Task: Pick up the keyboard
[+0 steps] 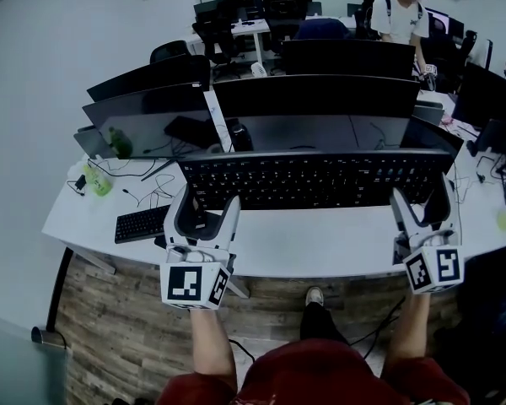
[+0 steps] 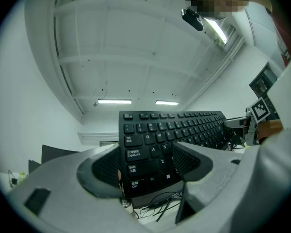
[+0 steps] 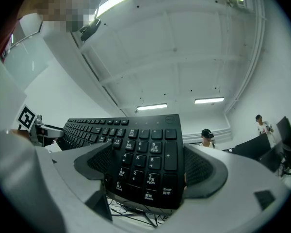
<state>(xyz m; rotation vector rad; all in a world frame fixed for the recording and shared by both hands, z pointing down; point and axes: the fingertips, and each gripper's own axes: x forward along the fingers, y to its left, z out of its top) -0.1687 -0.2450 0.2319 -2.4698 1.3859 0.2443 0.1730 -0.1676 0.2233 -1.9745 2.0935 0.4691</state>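
A long black keyboard [image 1: 312, 180] is held up in front of the monitors, above the white desk [image 1: 320, 247]. My left gripper [image 1: 207, 205] is shut on its left end, and the jaws clamp the Ctrl and Shift corner of the keyboard [image 2: 169, 130] around my left gripper [image 2: 148, 166]. My right gripper [image 1: 426, 202] is shut on the right end. In the right gripper view the number-pad end of the keyboard [image 3: 145, 154] sits between the pads of my right gripper [image 3: 145, 171]. Both gripper views look up at the ceiling, with the keyboard tilted.
A second, smaller black keyboard [image 1: 142, 224] lies on the desk at the left. Dark monitors [image 1: 316, 99] stand in rows behind. A green bottle [image 1: 101, 180] and loose cables sit at the far left. A person [image 1: 401, 15] stands at the back right.
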